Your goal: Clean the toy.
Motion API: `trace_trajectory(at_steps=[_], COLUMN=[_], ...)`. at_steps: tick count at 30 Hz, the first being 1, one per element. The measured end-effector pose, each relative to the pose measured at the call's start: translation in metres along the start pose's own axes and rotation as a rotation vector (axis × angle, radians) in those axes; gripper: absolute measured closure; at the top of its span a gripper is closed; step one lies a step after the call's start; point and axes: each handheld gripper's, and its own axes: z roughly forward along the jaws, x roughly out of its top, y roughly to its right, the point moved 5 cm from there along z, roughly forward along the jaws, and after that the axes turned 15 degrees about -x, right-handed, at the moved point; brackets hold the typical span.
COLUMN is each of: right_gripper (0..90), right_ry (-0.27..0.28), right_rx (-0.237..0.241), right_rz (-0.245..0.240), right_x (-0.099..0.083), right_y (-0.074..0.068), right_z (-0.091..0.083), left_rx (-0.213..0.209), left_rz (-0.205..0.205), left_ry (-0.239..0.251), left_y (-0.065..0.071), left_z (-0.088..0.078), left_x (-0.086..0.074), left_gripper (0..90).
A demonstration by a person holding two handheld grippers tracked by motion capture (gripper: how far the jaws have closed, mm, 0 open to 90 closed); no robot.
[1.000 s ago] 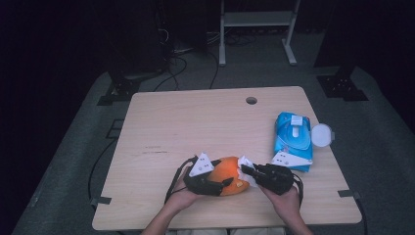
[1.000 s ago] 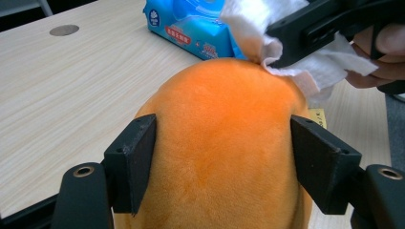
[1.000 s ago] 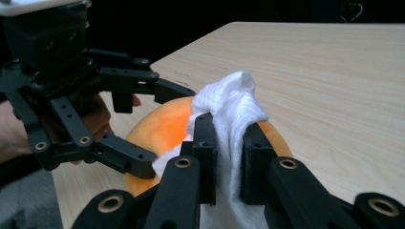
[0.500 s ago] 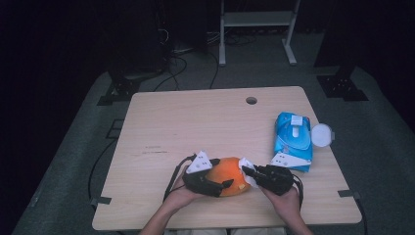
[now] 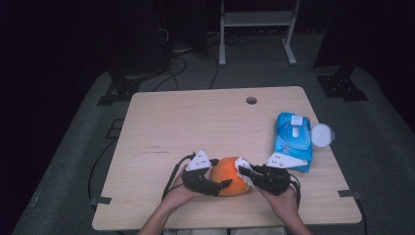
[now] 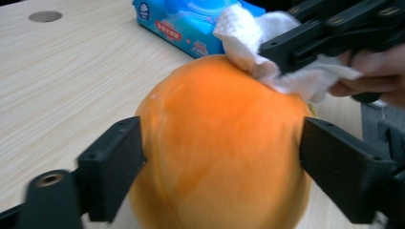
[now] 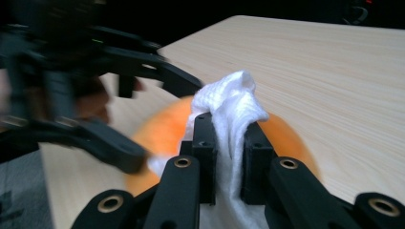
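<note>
A round orange fruit (image 5: pixel 230 175) sits near the front edge of the wooden table (image 5: pixel 195 122). My left gripper (image 5: pixel 221 175) reaches in from the left. Its jaws have just been opening, and the fruit (image 6: pixel 219 143) sits between them with a pad (image 6: pixel 114 162) against each flank. My right gripper (image 5: pixel 241 170) comes from the right, shut on a white wipe (image 7: pixel 229 105). It holds the wipe (image 6: pixel 248 33) against the top of the fruit (image 7: pixel 282 138).
A blue pack of wet wipes (image 5: pixel 293 142) lies at the right of the table, with a round white lid (image 5: pixel 321 134) beside it at the edge. A cable hole (image 5: pixel 251 100) is at the back. A white rack and cables stand on the floor beyond.
The left jaws have spread wider around the fruit. Both hands have stayed almost where they were, and the wipe is still on the fruit.
</note>
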Motion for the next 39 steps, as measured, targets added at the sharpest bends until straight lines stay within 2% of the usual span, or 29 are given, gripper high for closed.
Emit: trace_trajectory(at_steps=[1,3,4,6,7,10,12,13,14,15,16,17,18,19,20,21,22,24,25,28,29,31,33,34,35,36,38,39], right_gripper=[78.6,78.3,78.3,78.9,78.9,78.6,77.8,77.5,77.5,77.6,77.8,77.9,77.9,78.1,78.2,78.1,77.8,77.0,77.1,78.3,78.3,78.2,78.1,78.2,78.3,78.7,78.8,78.5], right_ry=[0.001,0.003,0.000,0.005,0.009,0.024,0.029,0.027,0.026,0.024,0.016,0.013,0.014,0.013,0.015,0.016,0.015,0.018,0.017,0.020,0.016,-0.001,-0.012,-0.015,-0.015,-0.014,0.009,0.018], right_rx=[-0.009,-0.023,-0.022,-0.010,0.004,0.079,0.047,0.032,-0.004,-0.031,-0.044,-0.043,-0.045,-0.049,-0.043,-0.031,-0.009,-0.002,-0.004,-0.046,-0.062,-0.077,-0.067,-0.061,-0.069,-0.074,-0.053,-0.038], right_rz=[0.012,0.036,0.031,0.024,0.017,-0.041,-0.083,-0.080,-0.070,-0.066,-0.030,-0.002,0.009,0.000,-0.014,-0.021,-0.044,-0.083,-0.086,-0.061,-0.054,-0.011,0.014,0.019,-0.002,-0.018,-0.023,-0.035], right_x=[-0.001,0.000,0.001,0.003,0.004,0.009,0.011,0.011,0.010,0.009,0.006,0.005,0.004,0.004,0.004,0.005,0.005,0.005,0.005,0.007,0.007,0.000,-0.005,-0.006,-0.005,-0.004,0.002,0.004], right_y=[0.004,0.010,0.011,0.004,0.000,-0.020,-0.020,-0.017,-0.007,-0.001,0.009,0.013,0.015,0.013,0.008,0.004,-0.004,-0.012,-0.012,0.003,0.007,0.018,0.023,0.022,0.020,0.017,0.008,0.002], right_z=[0.000,-0.001,-0.001,-0.003,-0.004,-0.007,-0.007,-0.007,-0.006,-0.006,-0.005,-0.006,-0.006,-0.007,-0.007,-0.007,-0.006,-0.003,-0.002,-0.004,-0.005,-0.003,0.000,0.000,0.000,0.000,-0.005,-0.007], left_rx=[0.008,0.003,0.002,0.021,0.038,0.034,0.029,0.023,0.022,0.021,0.020,0.020,0.011,-0.010,-0.016,-0.016,-0.014,0.004,0.015,0.015,0.010,-0.012,-0.019,-0.025,-0.020,-0.022,-0.002,-0.003], left_rz=[-0.005,-0.009,-0.012,0.015,0.034,0.057,0.059,0.048,0.038,0.013,-0.006,-0.038,-0.064,-0.093,-0.103,-0.091,-0.080,-0.036,-0.002,0.005,-0.020,-0.088,-0.150,-0.160,-0.161,-0.154,-0.087,-0.053], left_ry=[0.003,-0.022,-0.029,-0.040,-0.041,-0.026,-0.017,-0.011,-0.009,-0.008,-0.003,-0.001,-0.002,-0.012,-0.026,-0.038,-0.039,-0.050,-0.041,-0.003,0.009,0.013,0.000,-0.004,-0.007,-0.006,-0.005,-0.008], left_y=[0.000,-0.001,-0.001,0.000,0.001,0.005,0.006,0.004,0.003,0.001,-0.001,-0.003,-0.005,-0.007,-0.007,-0.007,-0.006,-0.003,-0.002,-0.003,-0.005,-0.008,-0.011,-0.012,-0.012,-0.012,-0.009,-0.006], left_z=[0.000,0.004,0.006,0.008,0.009,0.010,0.010,0.010,0.010,0.011,0.011,0.012,0.014,0.017,0.019,0.020,0.019,0.015,0.012,0.006,0.005,0.008,0.011,0.011,0.010,0.009,0.006,0.006], left_x=[-0.001,-0.007,-0.009,-0.008,-0.007,-0.001,0.000,-0.002,-0.003,-0.005,-0.005,-0.006,-0.007,-0.010,-0.013,-0.015,-0.015,-0.012,-0.009,-0.001,-0.002,-0.006,-0.012,-0.012,-0.012,-0.012,-0.009,-0.005], left_gripper=[11.9,11.5,13.9,22.9,25.4,29.5,28.8,27.8,24.0,20.6,17.0,13.4,10.4,10.0,9.2,9.4,13.6,22.7,25.5,26.0,23.6,14.1,9.3,9.0,9.4,13.8,22.8,23.8])
